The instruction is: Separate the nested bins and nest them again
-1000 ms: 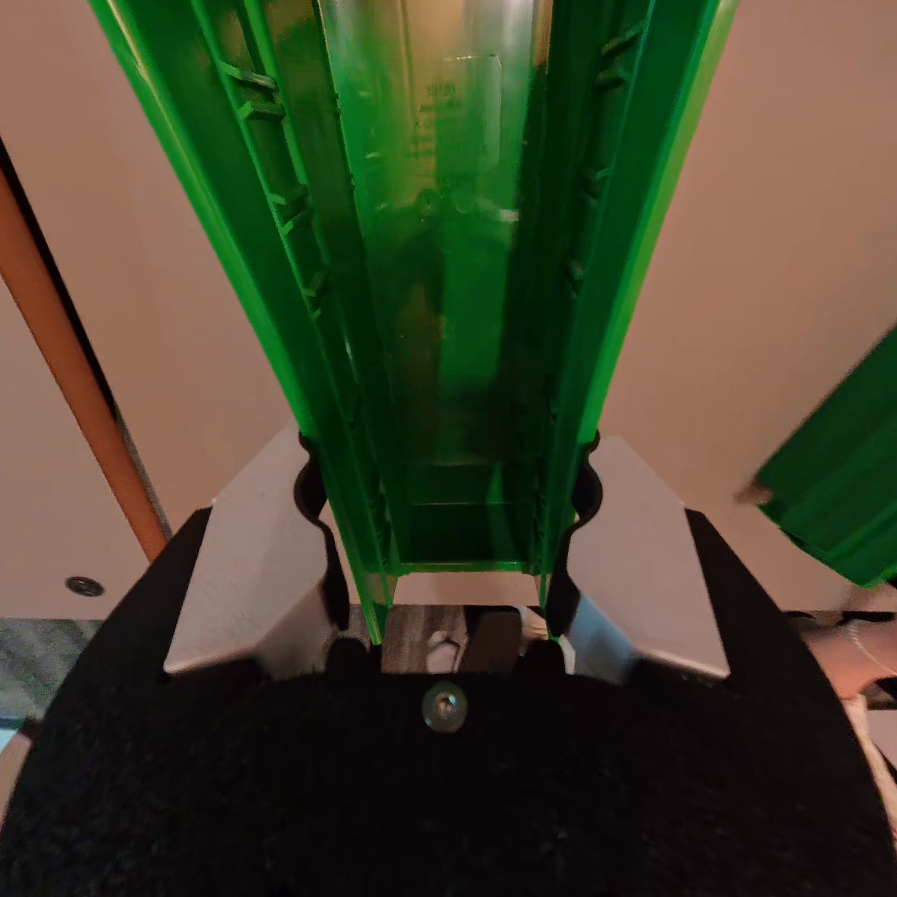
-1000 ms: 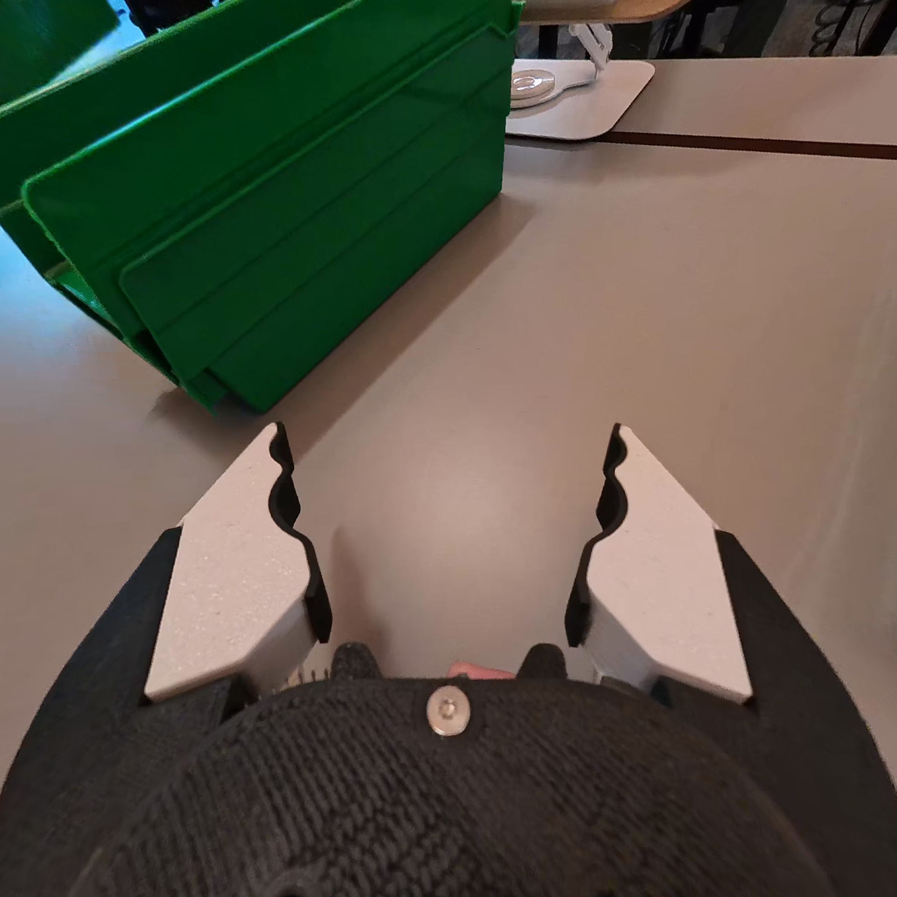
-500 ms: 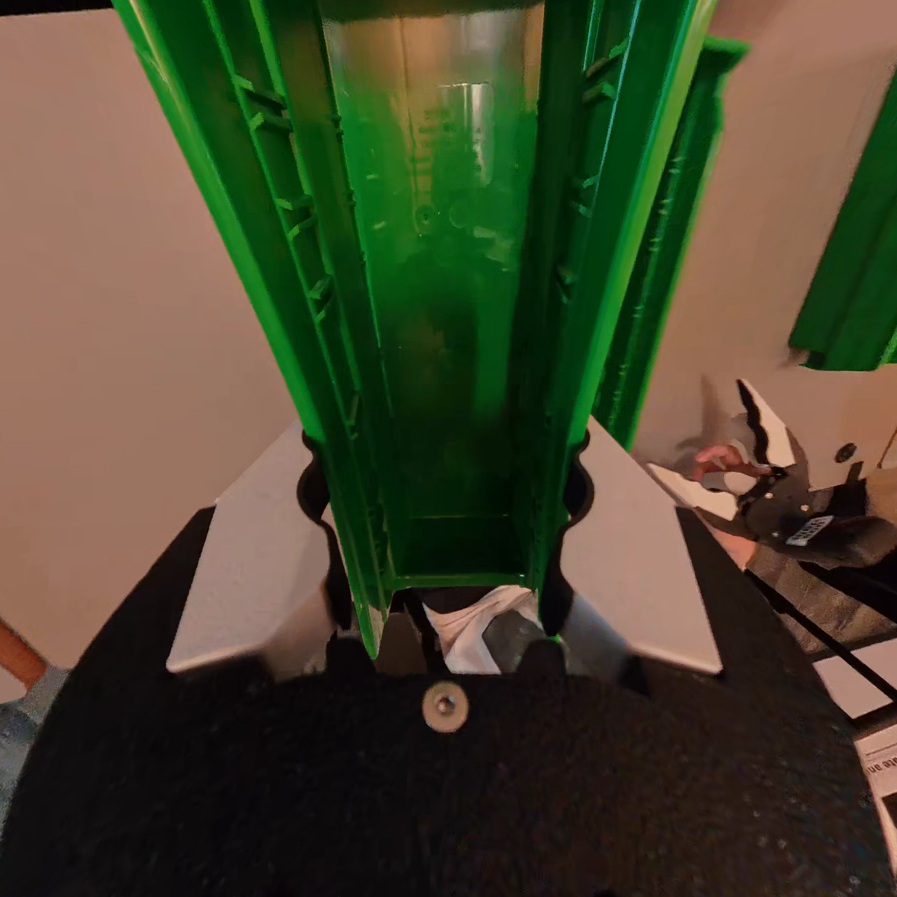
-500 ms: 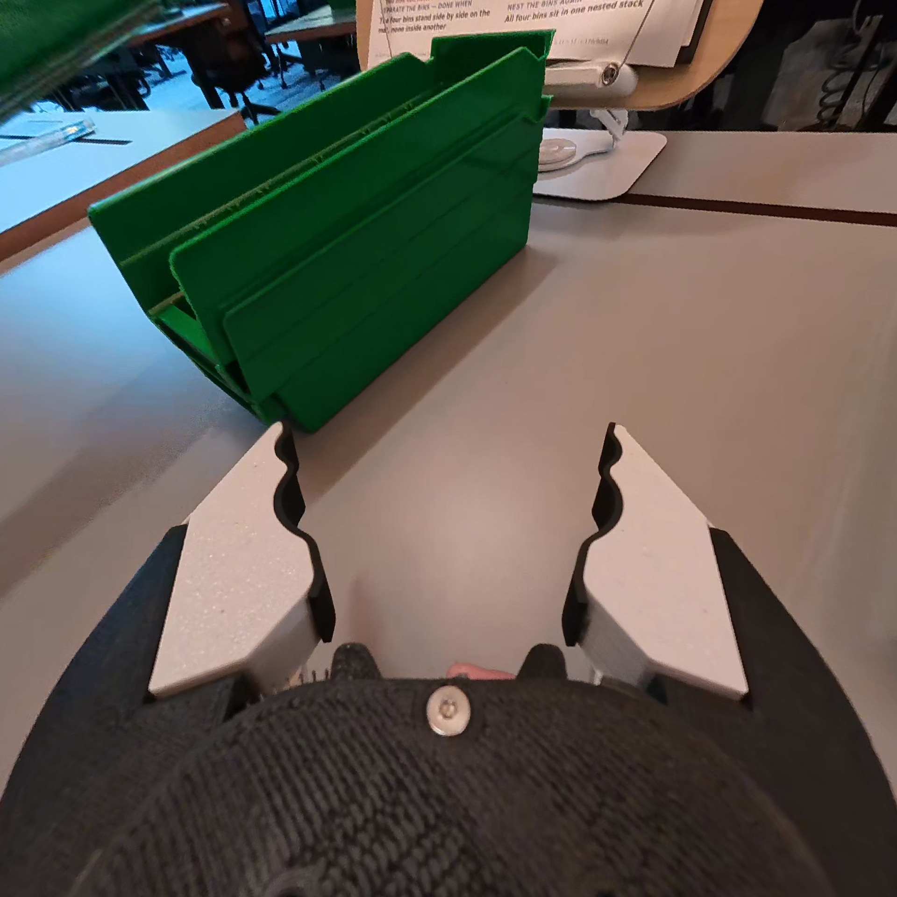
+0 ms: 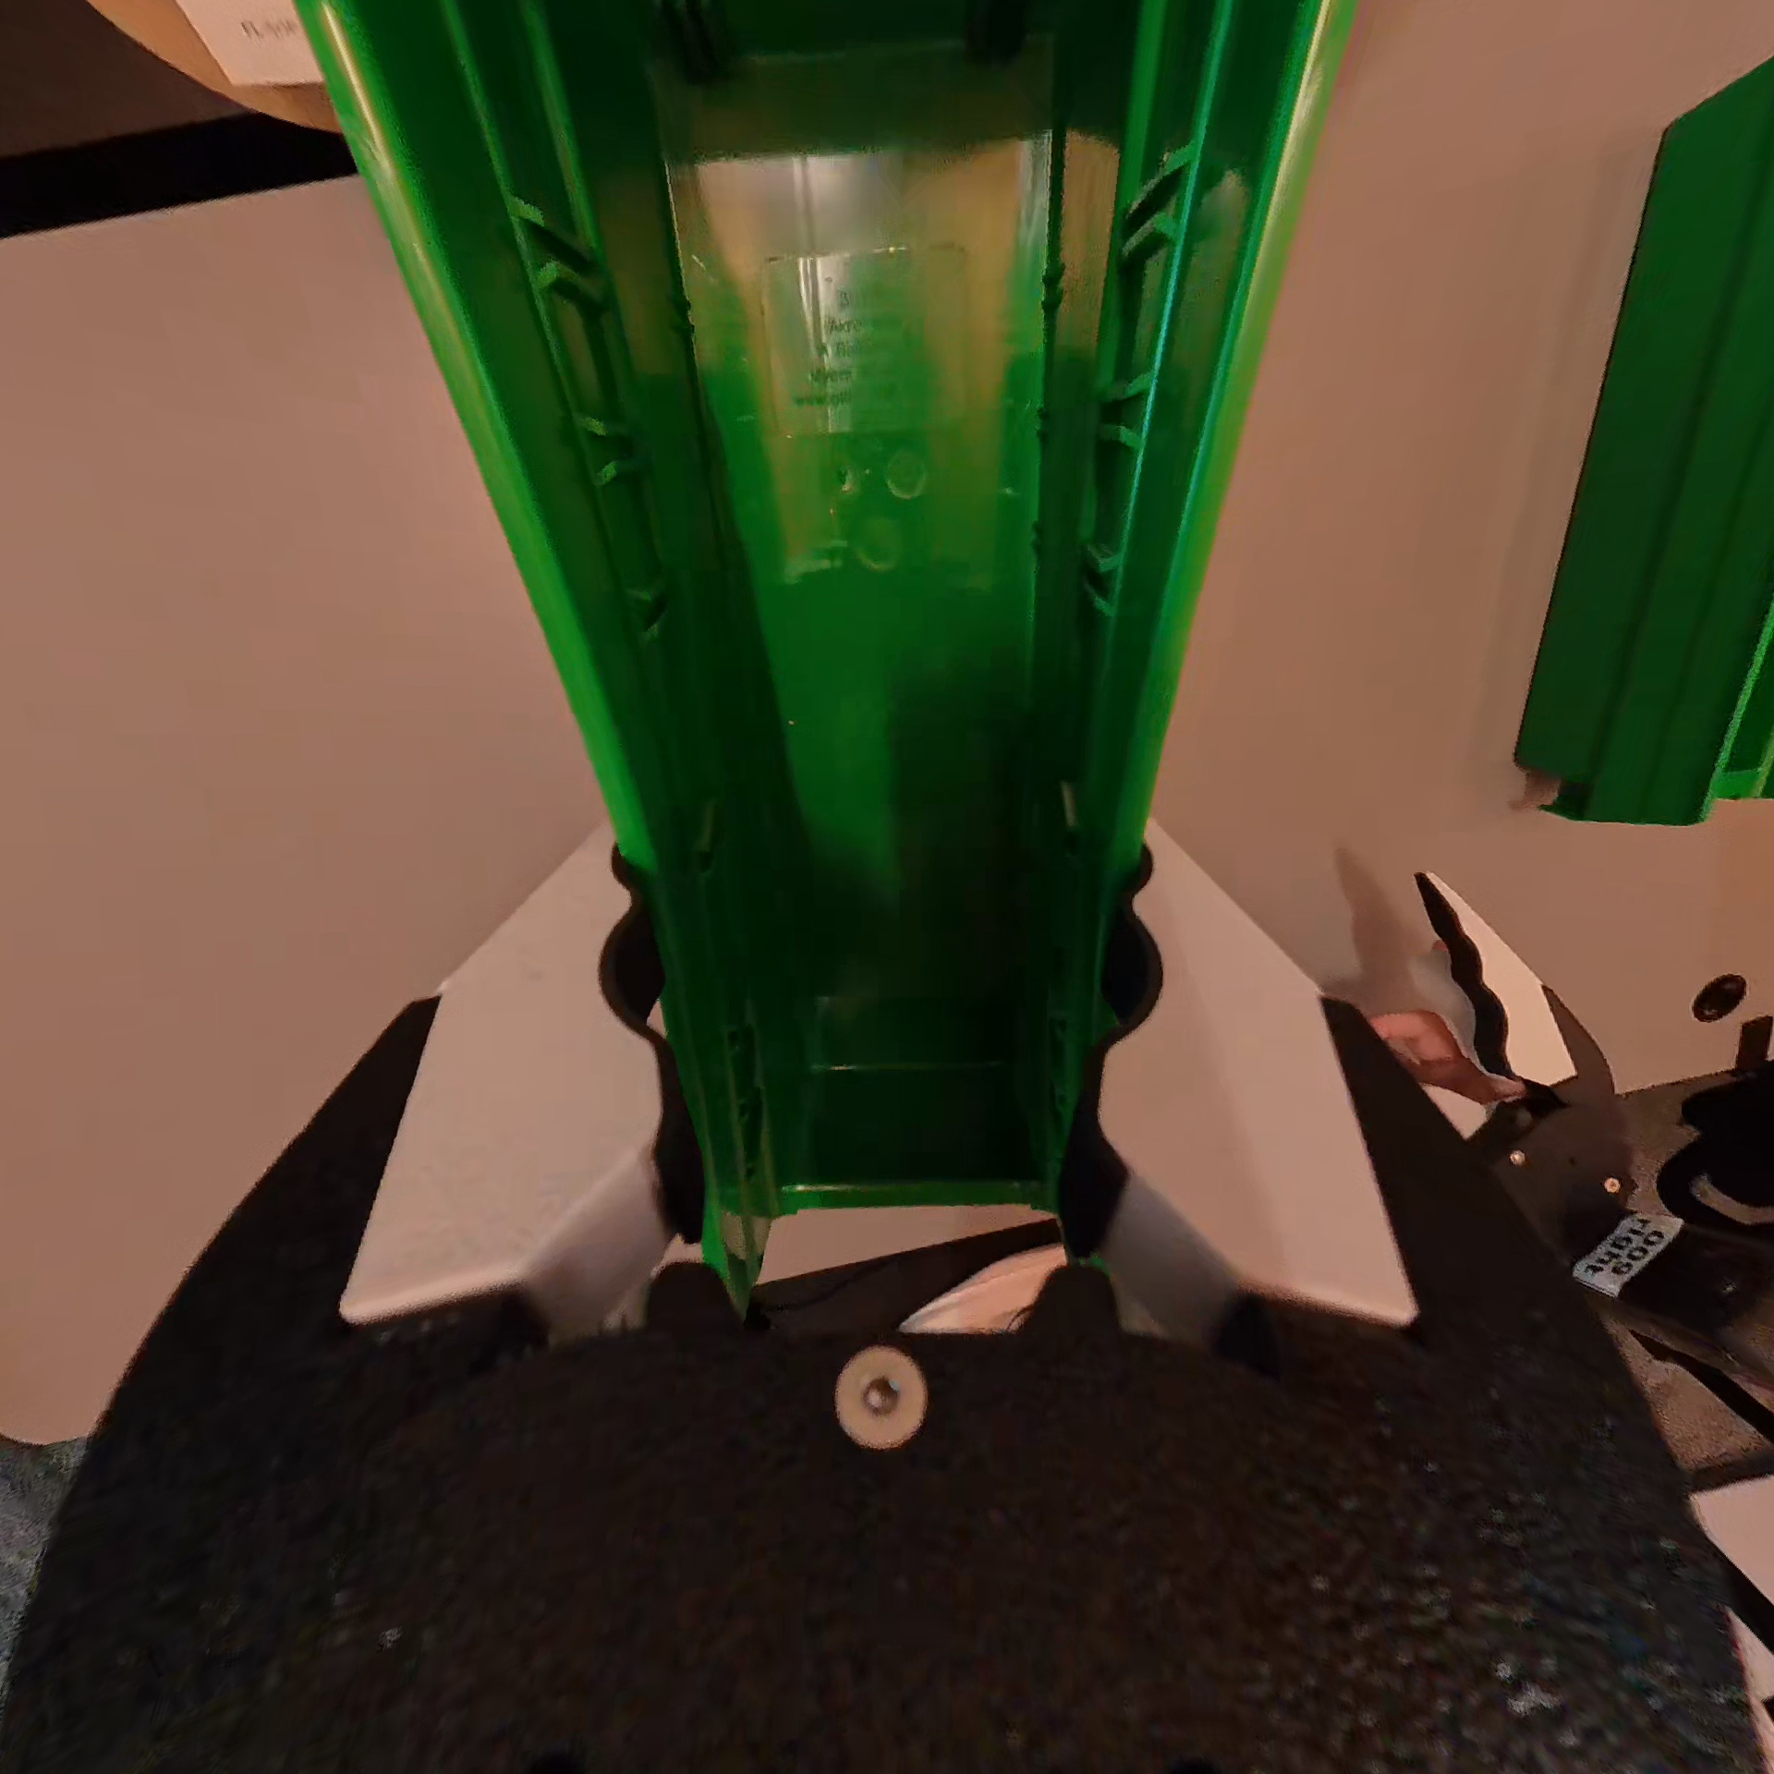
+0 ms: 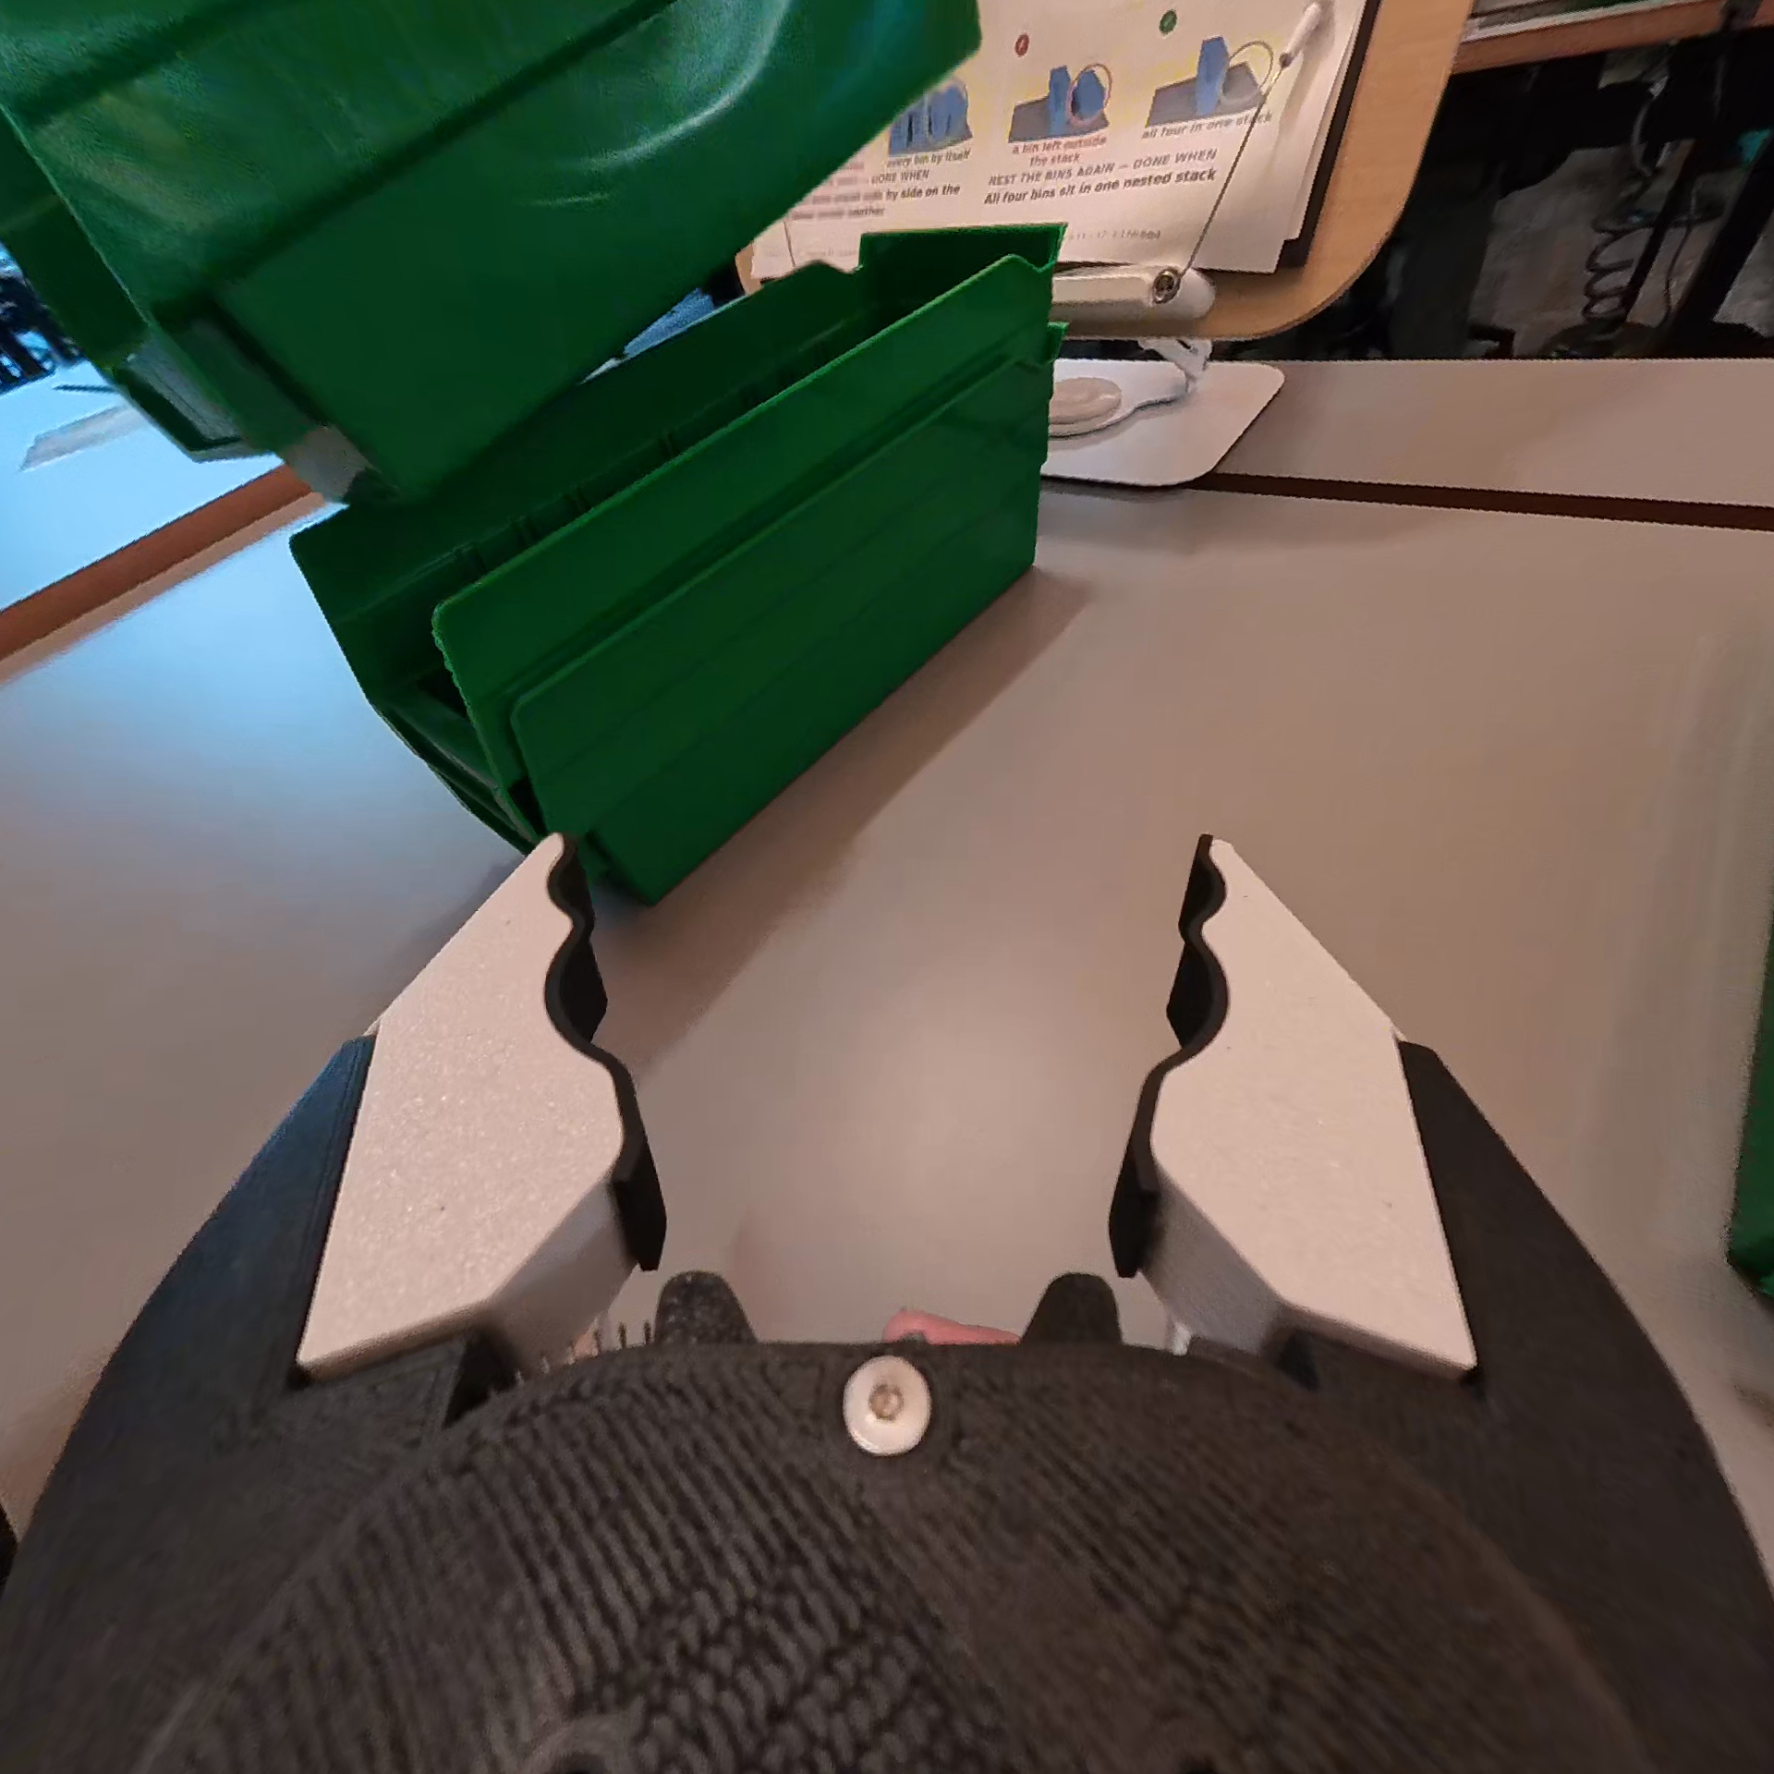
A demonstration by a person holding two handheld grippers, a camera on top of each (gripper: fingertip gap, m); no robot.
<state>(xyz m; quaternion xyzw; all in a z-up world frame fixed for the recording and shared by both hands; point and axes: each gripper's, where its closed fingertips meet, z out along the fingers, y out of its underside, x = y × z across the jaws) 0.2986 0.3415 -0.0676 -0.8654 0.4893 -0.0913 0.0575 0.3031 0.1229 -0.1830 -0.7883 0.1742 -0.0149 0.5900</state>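
My left gripper [image 5: 878,864] is shut on a green bin [image 5: 864,576], its fingers pressing on the two long side walls. I look into the bin's open inside. In the right wrist view this held bin [image 6: 432,192] hangs tilted in the air at the upper left, just above a stack of nested green bins [image 6: 768,614] that stands on the grey table [image 6: 1344,768]. My right gripper [image 6: 883,854] is open and empty, low over the table just in front and to the right of the stack. The stack also shows in the left wrist view [image 5: 1670,480], with the right gripper [image 5: 1478,989] below it.
An instruction sheet on a wooden clipboard [image 6: 1104,125] stands on a white base [image 6: 1152,422] behind the stack. A dark seam [image 6: 1488,499] crosses the table at the back right. A green edge [image 6: 1752,1200] shows at the far right.
The left gripper has carried its bin over towards the stack; the bin now hangs above it in the right wrist view. The right gripper has stayed open and tilted up.
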